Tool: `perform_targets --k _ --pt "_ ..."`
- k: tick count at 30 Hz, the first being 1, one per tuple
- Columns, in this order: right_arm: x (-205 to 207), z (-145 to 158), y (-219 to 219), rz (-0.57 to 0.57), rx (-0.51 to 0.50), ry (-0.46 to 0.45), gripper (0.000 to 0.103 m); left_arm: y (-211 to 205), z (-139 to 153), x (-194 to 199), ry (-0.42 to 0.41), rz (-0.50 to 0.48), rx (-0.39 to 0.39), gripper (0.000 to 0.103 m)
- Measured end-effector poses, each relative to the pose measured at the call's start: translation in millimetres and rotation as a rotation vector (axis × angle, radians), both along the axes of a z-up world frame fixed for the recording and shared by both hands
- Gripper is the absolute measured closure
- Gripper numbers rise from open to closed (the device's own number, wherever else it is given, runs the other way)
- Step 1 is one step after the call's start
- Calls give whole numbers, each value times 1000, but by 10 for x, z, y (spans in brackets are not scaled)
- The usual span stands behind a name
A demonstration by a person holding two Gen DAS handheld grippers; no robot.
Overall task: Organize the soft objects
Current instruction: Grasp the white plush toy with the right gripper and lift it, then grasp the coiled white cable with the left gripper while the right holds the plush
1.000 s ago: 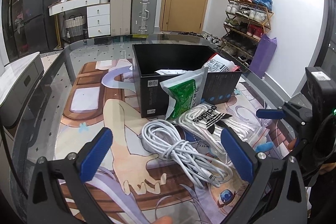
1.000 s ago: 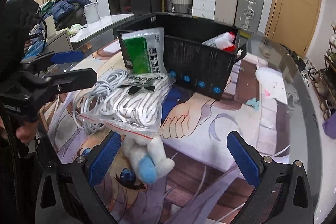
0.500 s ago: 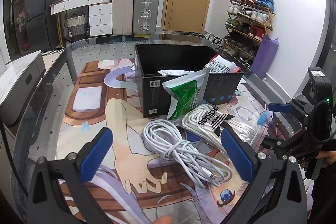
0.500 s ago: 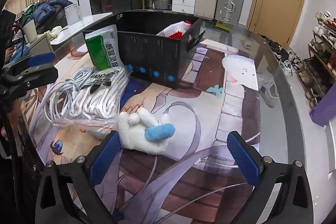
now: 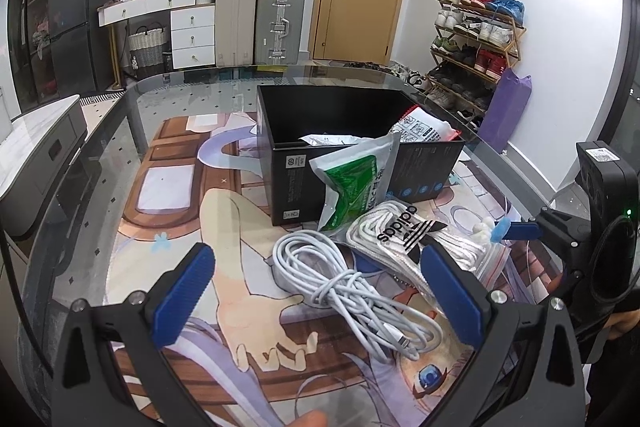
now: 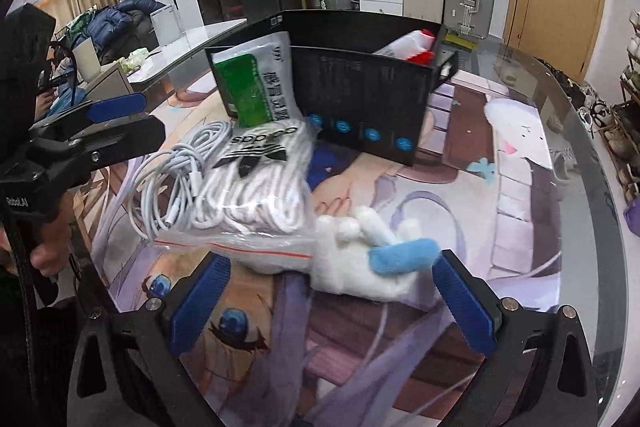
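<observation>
Soft plush toy [image 6: 360, 263], white with one blue limb, lying on the printed mat [image 6: 460, 219], touching the zip bag of white laces [image 6: 256, 187]. Just behind: loose coil of white cable [image 5: 344, 287], green-and-white pouch [image 5: 356, 183] leaning on the black box [image 5: 292, 183], red-and-white packet [image 6: 412, 47] inside it. Glass table [image 5: 120, 131] under the mat; suitcases, wooden door and shoe rack in the room. Right gripper [image 6: 332, 307] spread wide around the toy, not touching it. Left gripper [image 5: 320, 299] also spread, grasping nothing, above the cable.
</observation>
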State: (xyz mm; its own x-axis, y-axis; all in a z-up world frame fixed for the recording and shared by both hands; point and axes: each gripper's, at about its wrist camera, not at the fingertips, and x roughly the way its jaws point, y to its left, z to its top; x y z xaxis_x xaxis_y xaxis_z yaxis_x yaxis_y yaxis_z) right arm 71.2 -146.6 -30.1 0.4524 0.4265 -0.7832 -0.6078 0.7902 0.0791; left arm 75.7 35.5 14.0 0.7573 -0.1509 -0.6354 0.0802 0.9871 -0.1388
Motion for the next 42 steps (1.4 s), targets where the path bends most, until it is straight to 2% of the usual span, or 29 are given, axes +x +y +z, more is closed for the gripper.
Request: perform_targets --k 7,11,12,13,18,29,34,42 --pt "46 -62 157 -91 -47 -14 1 6 4 -9 0 2 3 0" --pt "62 -54 124 -81 -38 -12 1 7 11 -23 -1 2 5 0" --pt "60 -52 113 -74 -36 -14 5 8 13 -26 -1 5 6 0" --pt "50 -39 106 -62 -34 -21 15 9 15 -33 0 8 6 0" --pt "-4 12 34 -28 -19 -21 16 28 32 -110 -2 22 9 0" --pt "-168 498 -279 -39 56 -152 16 47 -2 -218 3 46 -8 0" --pt "-213 646 -329 -49 85 -181 16 5 -18 -203 13 44 -10 0" --pt "-253 833 -452 -71 148 -224 16 -110 -94 -64 74 64 10 0"
